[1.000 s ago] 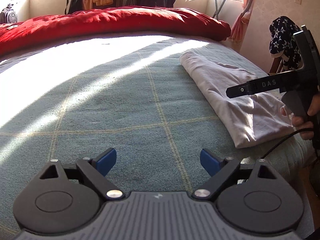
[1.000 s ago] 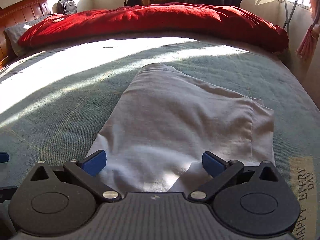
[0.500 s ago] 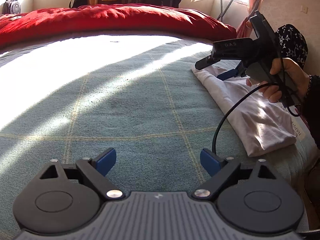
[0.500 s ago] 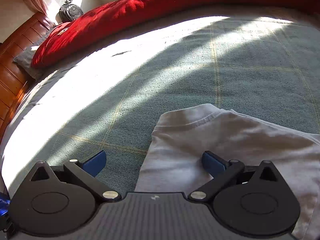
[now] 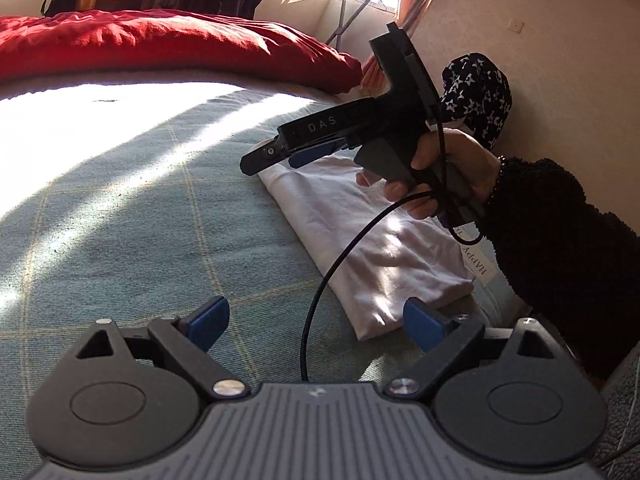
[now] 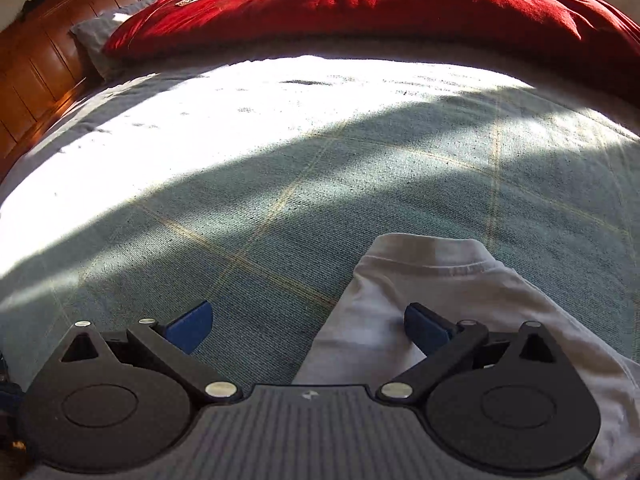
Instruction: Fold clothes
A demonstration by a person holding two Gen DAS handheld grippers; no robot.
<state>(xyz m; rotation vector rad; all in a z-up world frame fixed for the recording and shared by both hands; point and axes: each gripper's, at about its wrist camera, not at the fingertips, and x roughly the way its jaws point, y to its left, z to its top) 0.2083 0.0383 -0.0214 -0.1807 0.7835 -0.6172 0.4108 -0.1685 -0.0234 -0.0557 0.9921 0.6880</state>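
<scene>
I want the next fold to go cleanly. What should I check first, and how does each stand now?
1. Right tool open: ok.
2. Left tool open and holding nothing: ok.
3. Right tool over the far end of the white garment: ok.
4. Cloth between the right tool's fingers: not ok, only one finger is over it.
5. Black cable off the garment: not ok, it crosses in front.
6. Garment lying flat on the green bedspread: ok.
</scene>
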